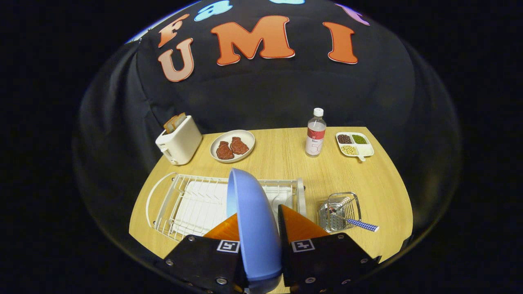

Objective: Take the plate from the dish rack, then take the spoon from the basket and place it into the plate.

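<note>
**Plate gripped above rack**

Clamped edge-on between the tool's [258, 228] fingers: blue plate [253, 220], seemingly lifted clear of the white dish rack [192, 200] on the desk [286, 163]. Lay in wire basket [341, 210] alongside: spoon [361, 224], checked handle protruding.

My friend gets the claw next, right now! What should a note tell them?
Claw: shut on the round blue plate, held on edge between the fingers, above the white wire dish rack.
Spoon with the blue checked handle: in the small metal mesh basket, beside the rack.
Done: plate gripped.
Left: set the plate on the wooden table, fetch the spoon, lay it in the plate.
</note>
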{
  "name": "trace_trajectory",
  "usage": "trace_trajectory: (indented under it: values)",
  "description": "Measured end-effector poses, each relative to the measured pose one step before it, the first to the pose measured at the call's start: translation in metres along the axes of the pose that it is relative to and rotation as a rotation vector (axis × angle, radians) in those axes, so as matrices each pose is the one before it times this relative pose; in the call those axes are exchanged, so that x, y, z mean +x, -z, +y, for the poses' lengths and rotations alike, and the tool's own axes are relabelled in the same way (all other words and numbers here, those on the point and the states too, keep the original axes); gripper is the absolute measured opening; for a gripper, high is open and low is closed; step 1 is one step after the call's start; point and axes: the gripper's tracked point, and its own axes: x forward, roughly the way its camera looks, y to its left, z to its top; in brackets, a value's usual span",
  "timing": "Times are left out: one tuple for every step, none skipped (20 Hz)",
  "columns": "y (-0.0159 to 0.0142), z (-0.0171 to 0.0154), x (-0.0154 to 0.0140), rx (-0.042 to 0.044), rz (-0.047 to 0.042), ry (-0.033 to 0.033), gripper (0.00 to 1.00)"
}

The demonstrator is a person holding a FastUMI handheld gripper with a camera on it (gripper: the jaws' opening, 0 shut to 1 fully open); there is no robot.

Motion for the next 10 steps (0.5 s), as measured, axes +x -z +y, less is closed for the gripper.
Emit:
trace_trajectory:
  values:
    - [0.00803, -0.0002, -0.0082, -0.0039, -0.00901, -0.01412, 0.31]
    - [0.01063, -0.00128, -0.00825, -0.00152, -0.00476, -0.01003, 0.31]
    - [0.01145, -0.001, -0.00618, 0.00597, -0.00147, -0.0111, 0.31]
    - [0.01323, -0.00095, -0.00544, 0.0066, 0.00512, -0.01619, 0.31]
    - [0.01403, 0.00013, -0.00408, 0.01263, 0.01241, -0.0158, 0.31]
    - [0.01399, -0.0001, -0.00241, 0.01164, 0.01208, -0.01916, 0.31]
    - [0.01429, -0.00149, -0.00085, 0.01313, 0.01496, -0.01391, 0.31]
    - [0.01252, -0.0019, -0.00087, 0.01403, 0.01004, -0.01353, 0.31]
    - [0.01117, -0.00093, 0.00195, 0.0041, 0.01048, -0.01739, 0.31]
    - [0.01096, 0.00264, 0.00232, 0.00504, 0.01435, -0.03572, 0.31]
